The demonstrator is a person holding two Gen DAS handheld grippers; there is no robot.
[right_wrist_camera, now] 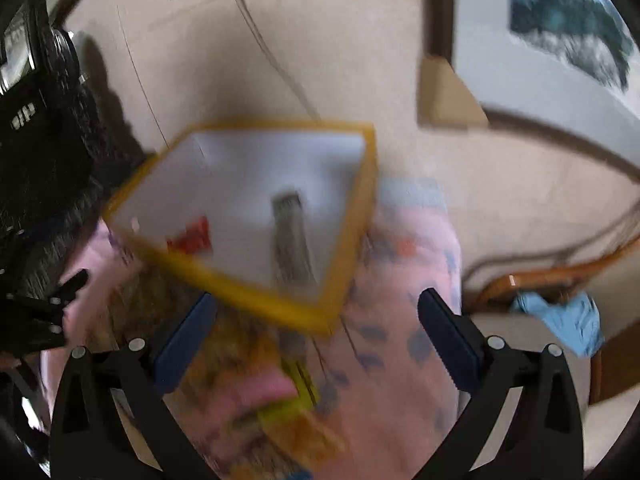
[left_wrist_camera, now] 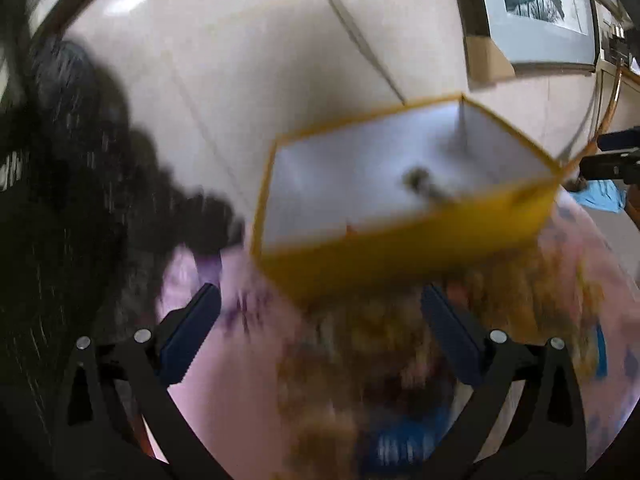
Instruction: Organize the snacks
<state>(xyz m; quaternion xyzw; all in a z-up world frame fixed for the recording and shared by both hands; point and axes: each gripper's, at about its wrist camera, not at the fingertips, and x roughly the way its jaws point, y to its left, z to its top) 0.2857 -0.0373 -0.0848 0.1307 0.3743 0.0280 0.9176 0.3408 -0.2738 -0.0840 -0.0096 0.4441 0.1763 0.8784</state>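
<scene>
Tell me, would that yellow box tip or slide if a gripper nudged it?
The yellow box would probably slide: it looks like light card, nearly empty, holding only a red packet and a grey one. Wide and low, it seems unlikely to tip, though the pink cloth might bunch.

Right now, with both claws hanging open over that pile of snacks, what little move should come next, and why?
Probably lower the right gripper onto the pink snack packet just below it and close. Both it and the left gripper are open and empty, the yellow box holds only a couple of items, and loose snacks cover the pink cloth.
</scene>
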